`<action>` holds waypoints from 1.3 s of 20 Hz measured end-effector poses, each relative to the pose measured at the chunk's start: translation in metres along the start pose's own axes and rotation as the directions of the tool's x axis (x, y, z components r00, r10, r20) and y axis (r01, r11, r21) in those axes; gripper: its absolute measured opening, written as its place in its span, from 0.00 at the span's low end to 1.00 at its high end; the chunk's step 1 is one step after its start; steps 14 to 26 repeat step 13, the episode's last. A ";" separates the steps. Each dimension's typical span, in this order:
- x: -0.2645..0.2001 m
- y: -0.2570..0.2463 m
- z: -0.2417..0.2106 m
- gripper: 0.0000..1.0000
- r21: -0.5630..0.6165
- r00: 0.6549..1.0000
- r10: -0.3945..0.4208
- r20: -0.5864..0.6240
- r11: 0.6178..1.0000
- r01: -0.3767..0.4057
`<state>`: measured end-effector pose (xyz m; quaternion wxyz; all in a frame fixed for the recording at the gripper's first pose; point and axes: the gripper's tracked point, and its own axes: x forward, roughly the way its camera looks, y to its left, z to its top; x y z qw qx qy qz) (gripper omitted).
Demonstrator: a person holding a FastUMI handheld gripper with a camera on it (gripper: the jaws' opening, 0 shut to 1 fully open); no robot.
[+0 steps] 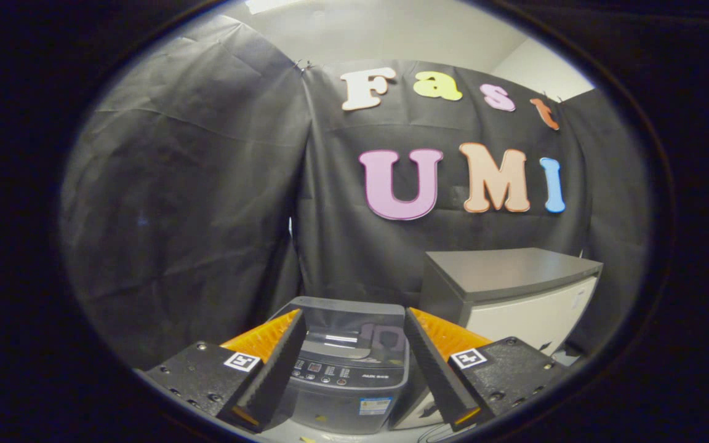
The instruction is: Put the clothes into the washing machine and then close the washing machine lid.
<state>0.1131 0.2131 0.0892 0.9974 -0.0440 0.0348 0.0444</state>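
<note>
Cloth, black and matte, drapes the booth wall (207, 203) in broad creased panels that meet at a vertical seam, with a pale ceiling (379, 31) showing above its top edge. At the foot of that wall stands the washing machine (345, 375), a dark grey boxy top-loader with rounded corners. Its lid (354, 323) lies flat and closed, a smooth, glossy, tinted panel that reflects the room, and a strip of small buttons runs along the front edge of its top. A small sticker sits on the front face below. Just beside the machine, on its right, stands a low cabinet (514, 289) with a flat, dull grey top and smooth white sides, square-edged and plain. A sliver of light floor (330, 434) shows beneath the machine. The gripper (351, 375) hovers in front of the washer with its fingers spread wide apart and nothing between them but the view of the machine's lid and control strip; they touch nothing.
</note>
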 end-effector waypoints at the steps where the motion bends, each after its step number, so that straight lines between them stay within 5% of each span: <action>1: -0.009 -0.014 -0.001 0.97 0.014 0.999 -0.036 -0.005 0.999 0.036; 6: -0.045 -0.032 0.002 0.96 0.067 0.999 0.038 0.017 0.997 -0.039; 11: -0.070 -0.071 -0.006 0.96 0.034 0.999 -0.024 0.035 0.999 0.023; 26: -0.076 -0.073 -0.008 0.96 0.043 0.999 -0.011 0.043 0.999 0.009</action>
